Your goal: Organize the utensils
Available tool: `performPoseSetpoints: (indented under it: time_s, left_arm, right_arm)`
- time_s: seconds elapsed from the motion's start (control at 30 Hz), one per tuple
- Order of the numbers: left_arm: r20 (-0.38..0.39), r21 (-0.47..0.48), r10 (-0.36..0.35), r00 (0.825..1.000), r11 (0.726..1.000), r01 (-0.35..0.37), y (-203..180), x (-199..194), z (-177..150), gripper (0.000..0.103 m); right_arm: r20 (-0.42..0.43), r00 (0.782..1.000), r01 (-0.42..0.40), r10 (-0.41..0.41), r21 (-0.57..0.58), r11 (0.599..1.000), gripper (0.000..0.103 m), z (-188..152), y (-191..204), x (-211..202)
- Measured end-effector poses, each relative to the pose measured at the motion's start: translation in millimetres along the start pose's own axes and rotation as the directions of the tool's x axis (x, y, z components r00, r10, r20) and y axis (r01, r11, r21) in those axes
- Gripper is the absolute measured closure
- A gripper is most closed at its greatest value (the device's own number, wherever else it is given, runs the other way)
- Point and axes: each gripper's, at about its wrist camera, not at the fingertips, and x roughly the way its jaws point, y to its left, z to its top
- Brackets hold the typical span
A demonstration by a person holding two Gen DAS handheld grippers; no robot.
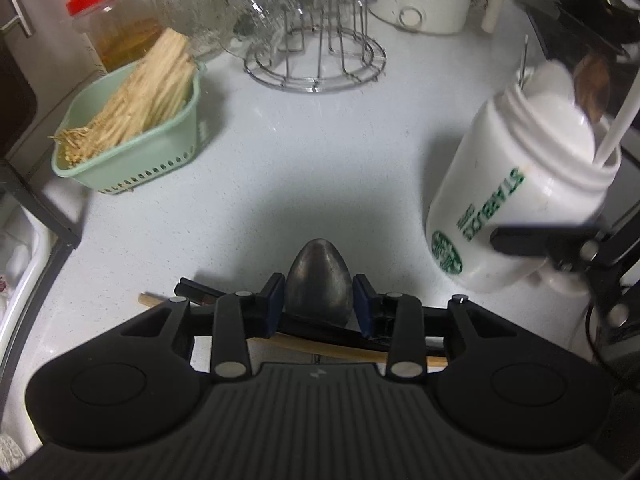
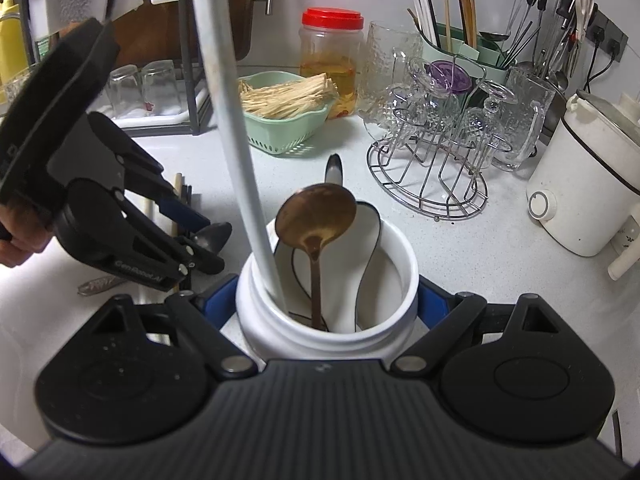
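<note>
Left gripper (image 1: 319,300) points down at white countertop (image 1: 300,160). Blue pads (image 1: 276,300) flank the bowl of a dark metal spoon (image 1: 319,280); contact not resolvable. Dark chopsticks (image 1: 200,292) and a wooden chopstick (image 1: 320,346) lie crosswise beneath. Right: white Starbucks jar (image 1: 516,184), tilted, holding utensils, right gripper (image 1: 560,248) against it. Left: green basket (image 1: 132,160) of pale sticks. Behind: wire glass rack (image 1: 316,64), red-lidded jar (image 1: 116,20).
</note>
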Motion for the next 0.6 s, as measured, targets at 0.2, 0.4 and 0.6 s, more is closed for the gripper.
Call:
performPoseSetpoints:
  time_s: [0.2,0.4,0.6]
  left_arm:
    - [0.068,-0.077,0.044,0.997,0.996,-0.038,-3,-23,9,0.061]
    - [0.121,-0.189,0.098,0.988,0.979,-0.074,-5,-41,13,0.061]
    - [0.165,-0.295,0.161,0.973,0.949,-0.107,-6,-57,16,0.061]
  right_arm:
    - [-0.022,1.0,0.001,-0.001,-0.006,1.0,0.011,3,1,2]
    - [-0.02,1.0,-0.017,0.016,-0.018,1.0,0.011,3,0,2]
    - [-0.002,0.999,-0.047,0.047,-0.048,0.998,0.011,1,-2,2]
